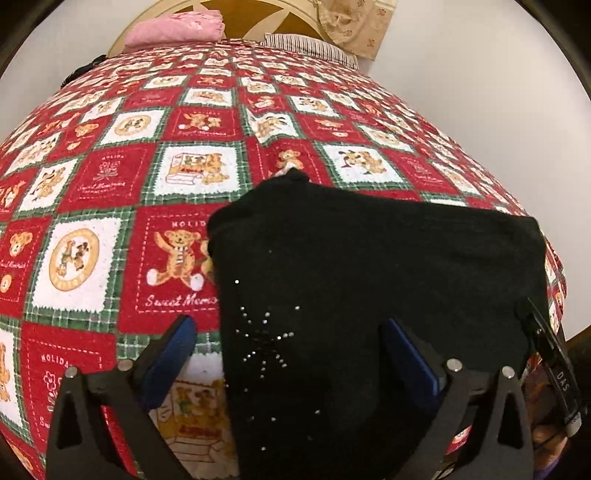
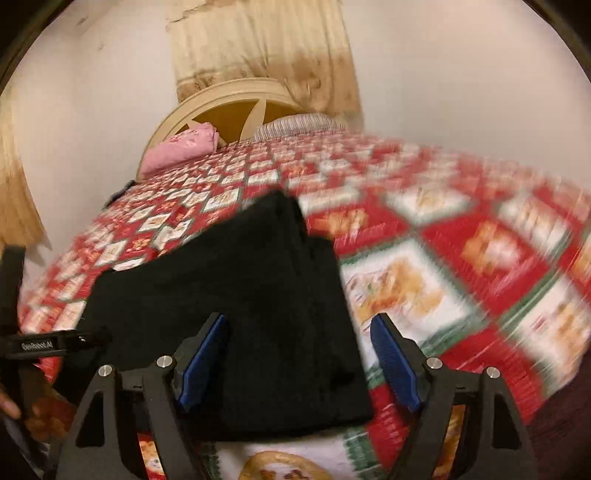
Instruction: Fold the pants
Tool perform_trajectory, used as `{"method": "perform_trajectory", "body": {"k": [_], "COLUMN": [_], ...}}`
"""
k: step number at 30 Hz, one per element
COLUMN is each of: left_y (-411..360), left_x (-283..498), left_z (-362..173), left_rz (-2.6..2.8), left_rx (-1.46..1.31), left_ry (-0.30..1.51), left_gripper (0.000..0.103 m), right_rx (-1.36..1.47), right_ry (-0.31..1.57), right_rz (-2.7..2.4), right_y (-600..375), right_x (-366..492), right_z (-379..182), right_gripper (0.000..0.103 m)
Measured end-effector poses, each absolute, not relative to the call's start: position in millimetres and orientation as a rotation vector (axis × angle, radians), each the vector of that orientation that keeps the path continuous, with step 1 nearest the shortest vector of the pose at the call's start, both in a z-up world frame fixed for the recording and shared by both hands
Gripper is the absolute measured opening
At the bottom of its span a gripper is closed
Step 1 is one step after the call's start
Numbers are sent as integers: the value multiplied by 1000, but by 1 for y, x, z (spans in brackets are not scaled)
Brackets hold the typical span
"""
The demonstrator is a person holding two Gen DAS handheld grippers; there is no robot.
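The black pants (image 1: pixel 369 280) lie folded into a compact block on the red teddy-bear quilt (image 1: pixel 110 177), near the bed's front edge; small rhinestones dot their near left part. My left gripper (image 1: pixel 291 332) is open, its blue pads (image 1: pixel 173 354) straddling the pants' left edge, holding nothing. In the right wrist view the pants (image 2: pixel 236 295) lie below the open right gripper (image 2: pixel 299 343), whose pads (image 2: pixel 203 362) span their right edge. The right gripper also shows at the left view's right edge (image 1: pixel 554 362). The left gripper shows at the right view's left edge (image 2: pixel 37 345).
A pink pillow (image 1: pixel 173 29) and a striped pillow (image 1: pixel 310 46) lie at the head of the bed by a cream headboard (image 2: pixel 229 107). White walls and a beige curtain (image 2: pixel 258 48) stand behind. The right wrist view is motion-blurred.
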State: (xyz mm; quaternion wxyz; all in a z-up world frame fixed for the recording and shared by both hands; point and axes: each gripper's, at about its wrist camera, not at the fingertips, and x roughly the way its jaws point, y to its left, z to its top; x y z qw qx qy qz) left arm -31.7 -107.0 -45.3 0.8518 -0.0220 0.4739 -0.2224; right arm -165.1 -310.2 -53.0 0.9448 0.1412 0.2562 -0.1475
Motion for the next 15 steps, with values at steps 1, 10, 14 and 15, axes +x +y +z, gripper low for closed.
{"method": "perform_trajectory", "body": {"k": [1, 10, 14, 15], "left_y": [-107, -84, -70, -68], "left_x": [-32, -36, -30, -29], "left_z": [-45, -49, -54, -56], "left_rz": [-472, -617, -635, -616], "left_rx": [-48, -352, -480, -484], "left_ry": [999, 1043, 1080, 1093], "left_gripper": [103, 103, 43, 32], "right_rx": [260, 173, 56, 41], "right_ry": [529, 557, 545, 542], "right_rz": [-293, -221, -277, -285], "right_y": [-306, -288, -271, -268], "right_x": [-165, -167, -165, -164], "right_z": [-52, -50, -47, -46], "right_gripper": [79, 31, 28, 28]}}
